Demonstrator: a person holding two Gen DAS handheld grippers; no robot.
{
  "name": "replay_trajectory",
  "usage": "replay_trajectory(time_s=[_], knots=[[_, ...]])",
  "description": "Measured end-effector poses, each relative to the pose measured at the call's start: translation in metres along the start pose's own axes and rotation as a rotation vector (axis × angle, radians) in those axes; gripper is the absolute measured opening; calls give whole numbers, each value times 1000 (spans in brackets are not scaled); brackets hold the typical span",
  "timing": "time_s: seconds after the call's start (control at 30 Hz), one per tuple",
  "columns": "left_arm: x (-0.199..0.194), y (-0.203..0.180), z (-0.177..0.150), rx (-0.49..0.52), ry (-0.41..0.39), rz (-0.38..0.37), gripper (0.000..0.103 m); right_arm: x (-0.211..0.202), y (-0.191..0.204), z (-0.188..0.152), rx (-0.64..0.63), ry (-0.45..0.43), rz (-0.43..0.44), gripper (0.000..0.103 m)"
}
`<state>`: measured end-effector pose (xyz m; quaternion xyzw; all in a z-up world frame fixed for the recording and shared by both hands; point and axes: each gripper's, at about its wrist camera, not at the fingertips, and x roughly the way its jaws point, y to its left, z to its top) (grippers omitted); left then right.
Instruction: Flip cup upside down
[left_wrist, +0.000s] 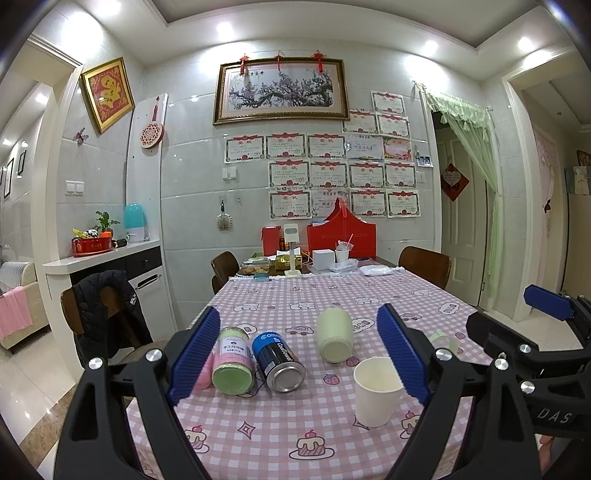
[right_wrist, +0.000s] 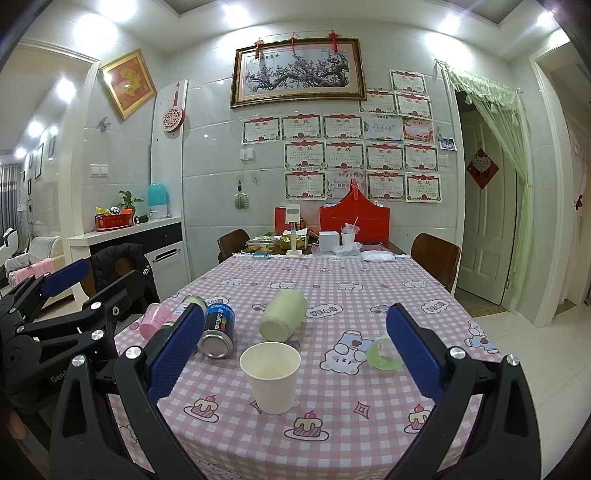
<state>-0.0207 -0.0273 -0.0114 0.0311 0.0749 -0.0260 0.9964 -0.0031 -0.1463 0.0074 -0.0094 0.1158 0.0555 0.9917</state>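
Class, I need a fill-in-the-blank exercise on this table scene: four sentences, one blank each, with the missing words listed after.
1. The white paper cup stands upright with its opening facing ____.
2. The blue metal can lies on its ____.
3. The jaws of the right gripper are ____.
4. The pink-and-white tablecloth has a ____ pattern.

Missing words: up; side; open; checked

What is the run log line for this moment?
cup: upright, untouched | left tongs: open | right tongs: open, cup between | flip: not done
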Motion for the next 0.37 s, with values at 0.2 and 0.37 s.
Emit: replay_trajectory(time_s=[0.2, 0.37], knots=[[14, -2, -4, -3, 13, 1, 85, 6, 0, -4, 6, 11, -7, 95], [32, -6, -11, -1, 49, 1, 85, 20, -3, -10, 8, 41, -23, 95]])
